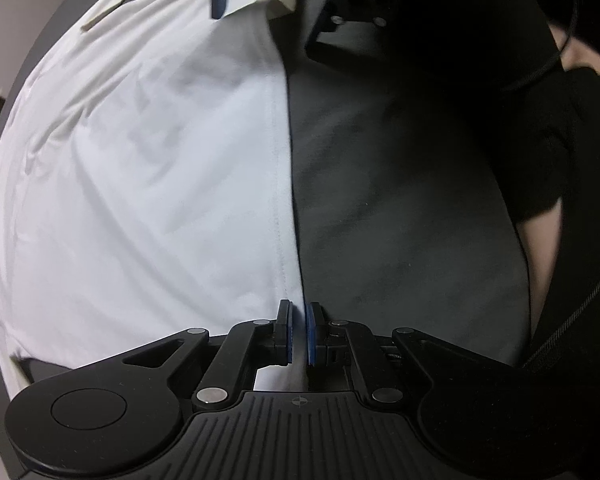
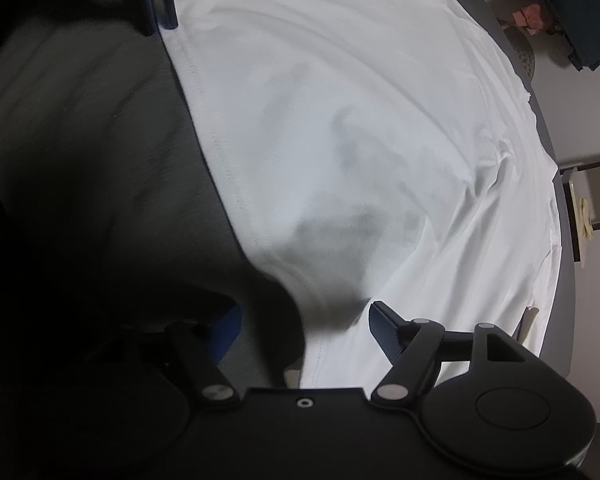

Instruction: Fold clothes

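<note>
1. Left gripper: low over the hem edge of the white garment, pointing along it; jaws drawn nearly together, with the blue pads facing across a thin slit where the white edge runs in. Cannot tell whether the cloth is truly pinched.
2. Right gripper: at the other end of the same hem, tilted down toward the cloth; jaws spread wide, ribbed dark finger on the right, blue-faced finger in deep shadow on the left. Hem corner between them, blurred, not gripped.
3. White garment: spread flat on the dark grey counter, covering most of its far part. Thin, smooth knit; soft, shallow creases fanning across it; a stitched double seam along the straight hem. Far edge reaching the counter's curved rim in the right wrist view.
4. Counter: matte, faintly grained, rounded at the edge.
5. Grippers' bodies: black plastic linkages with silver pivot pins, a round cap on one side, a ribbed plate at the base.
6. Person: dark short sleeve and bare forearm at the right of the left wrist view, a braided black cable beside it.
</note>
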